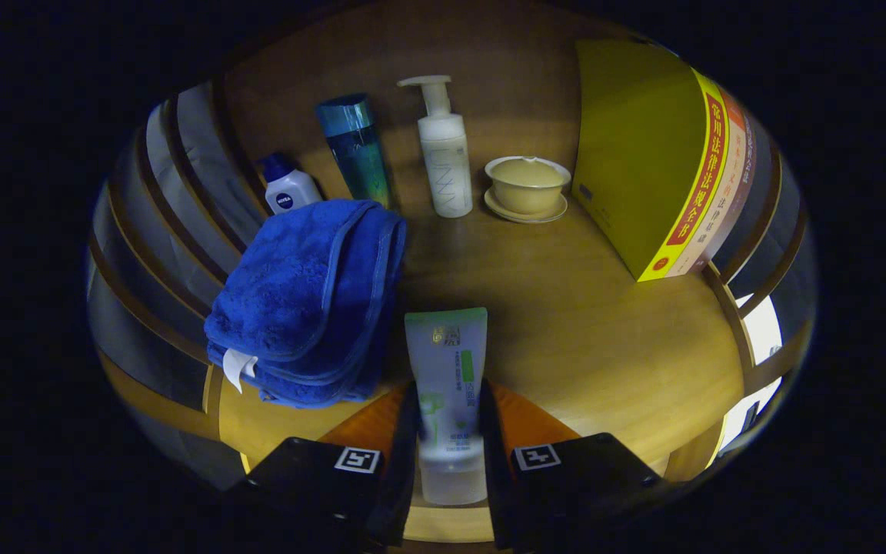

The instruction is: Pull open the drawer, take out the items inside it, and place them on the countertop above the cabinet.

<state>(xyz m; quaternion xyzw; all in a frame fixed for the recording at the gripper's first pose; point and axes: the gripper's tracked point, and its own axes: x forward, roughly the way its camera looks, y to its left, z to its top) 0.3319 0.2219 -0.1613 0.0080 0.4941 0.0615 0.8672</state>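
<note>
The gripper has its jaws closed narrowly on a green-and-white tube, lower centre of the frame, over the wooden countertop. The tube's long axis runs along the fingers, flat crimped end pointing ahead, cap end back between the jaws. A folded blue towel lies at centre left, seemingly already placed. The tube appears not yet released; whether more remains in the drawer cannot be told.
</note>
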